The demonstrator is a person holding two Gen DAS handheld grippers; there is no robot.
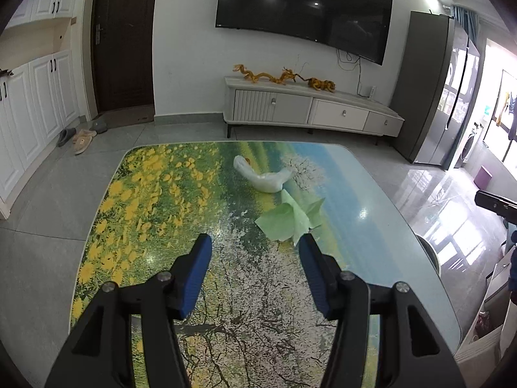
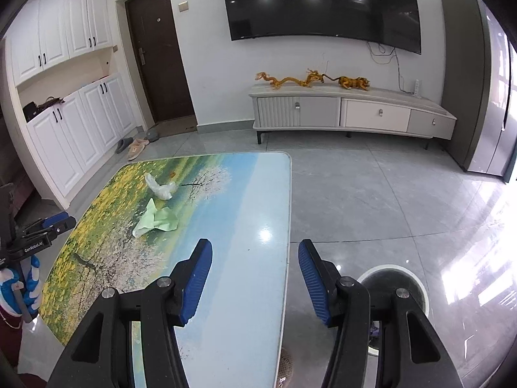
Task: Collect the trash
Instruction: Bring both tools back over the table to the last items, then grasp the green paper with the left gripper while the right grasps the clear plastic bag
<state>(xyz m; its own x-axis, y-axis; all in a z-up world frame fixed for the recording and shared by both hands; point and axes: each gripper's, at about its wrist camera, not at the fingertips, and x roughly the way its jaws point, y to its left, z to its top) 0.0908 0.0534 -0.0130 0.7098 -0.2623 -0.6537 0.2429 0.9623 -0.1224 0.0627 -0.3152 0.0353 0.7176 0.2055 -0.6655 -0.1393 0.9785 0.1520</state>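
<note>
1. The left tool (image 1: 255, 242) hovers over the table (image 1: 155, 213), its blue fingers spread wide and holding nothing; the green paper (image 1: 289, 220) lies just past its right fingertip.
2. A crumpled white plastic bag (image 1: 265, 174) lies just beyond the paper, its long axis roughly crosswise to the tool.
3. The right tool (image 2: 255, 245), also wide and empty, hangs over the table's right edge, well apart from both scraps.
4. A round bin (image 2: 397, 283), probably, stands on the floor below.

Home living room: wall-mounted television (image 2: 320, 6) and low media cabinet (image 2: 352, 113) ahead of the hand-held gripper, entrance door (image 2: 160, 55), slippers (image 2: 134, 147) and white cupboards (image 2: 64, 64) ahead-left.
</note>
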